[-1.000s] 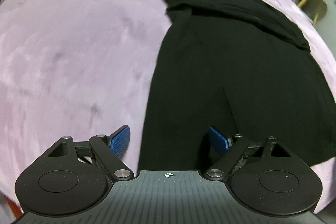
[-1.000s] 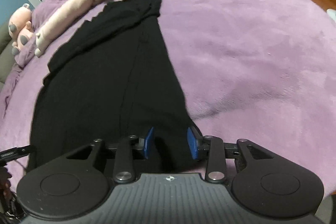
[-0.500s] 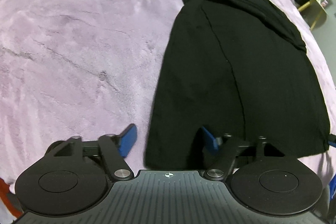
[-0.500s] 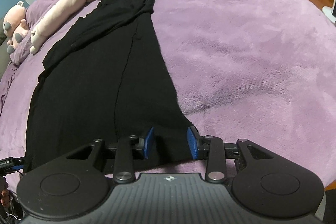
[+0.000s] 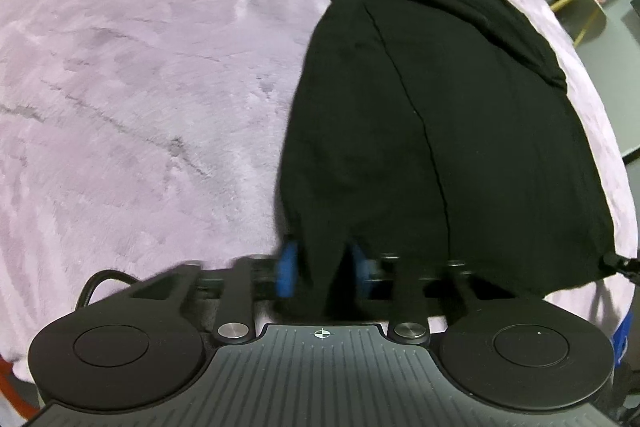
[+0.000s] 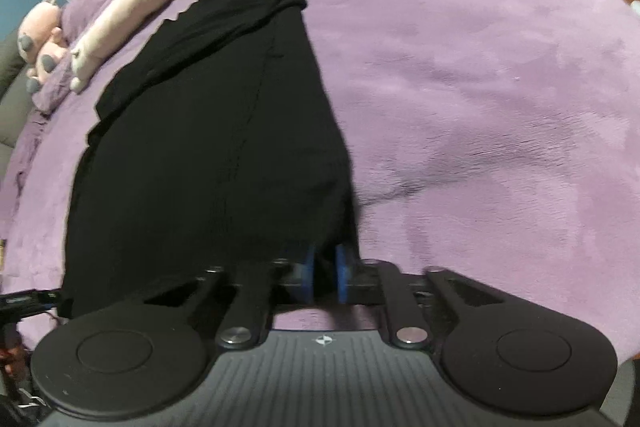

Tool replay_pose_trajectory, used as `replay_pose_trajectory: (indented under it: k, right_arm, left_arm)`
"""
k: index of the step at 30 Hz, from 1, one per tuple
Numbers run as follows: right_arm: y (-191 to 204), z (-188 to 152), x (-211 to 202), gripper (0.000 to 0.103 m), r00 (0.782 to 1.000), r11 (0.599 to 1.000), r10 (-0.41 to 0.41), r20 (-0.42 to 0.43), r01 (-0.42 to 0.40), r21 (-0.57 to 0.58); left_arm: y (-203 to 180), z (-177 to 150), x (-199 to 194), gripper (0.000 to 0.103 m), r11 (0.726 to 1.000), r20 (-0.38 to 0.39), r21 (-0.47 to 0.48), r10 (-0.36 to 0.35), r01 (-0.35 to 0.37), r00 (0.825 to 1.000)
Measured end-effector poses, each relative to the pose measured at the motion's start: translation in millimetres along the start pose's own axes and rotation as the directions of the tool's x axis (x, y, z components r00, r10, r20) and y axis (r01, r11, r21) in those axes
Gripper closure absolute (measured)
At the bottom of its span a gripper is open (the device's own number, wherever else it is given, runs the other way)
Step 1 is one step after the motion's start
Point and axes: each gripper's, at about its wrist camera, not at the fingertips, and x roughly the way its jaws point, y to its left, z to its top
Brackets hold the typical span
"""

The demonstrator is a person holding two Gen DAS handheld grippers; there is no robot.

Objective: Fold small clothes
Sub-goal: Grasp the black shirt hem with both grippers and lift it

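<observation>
Black garment (image 5: 420, 115) flat on purple bed (image 5: 140, 87). Left gripper (image 5: 324, 271) clamps near-hem corner; right gripper (image 6: 325, 273) closing on other corner. Step: grasp. Next: lift both evenly, fold hem toward plush toy (image 6: 132, 15).

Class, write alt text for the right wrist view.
The right gripper is closing on the near corner of a black garment spread flat on a purple blanket. Plush toys lie along its far edge.
</observation>
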Motion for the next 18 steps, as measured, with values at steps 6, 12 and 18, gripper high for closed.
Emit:
replay_pose_trajectory:
  k: [6, 12, 18]
  right_arm:
    - [-15.2, 19.6, -6.6, 0.099, 0.972, 0.956, 0.223, 0.069, -0.232, 0.180]
    - [3.9, 76.0, -0.9, 0.100, 0.947, 0.951, 0.237, 0.217, -0.271, 0.148]
    - [29.7, 137.6, 44.1, 0.100, 0.944, 0.975, 0.128, 0.304, -0.175, 0.135]
  left_arm:
    - [-2.1, 19.7, -20.6, 0.096, 0.982, 0.080, -0.082, -0.165, 0.172, 0.983]
    - [-3.7, 78.4, -35.6, 0.096, 0.958, 0.240, -0.152, -0.203, 0.243, 0.949]
    - [-10.4, 140.4, -4.9, 0.095, 0.966, 0.326, -0.217, -0.064, 0.141, 0.943]
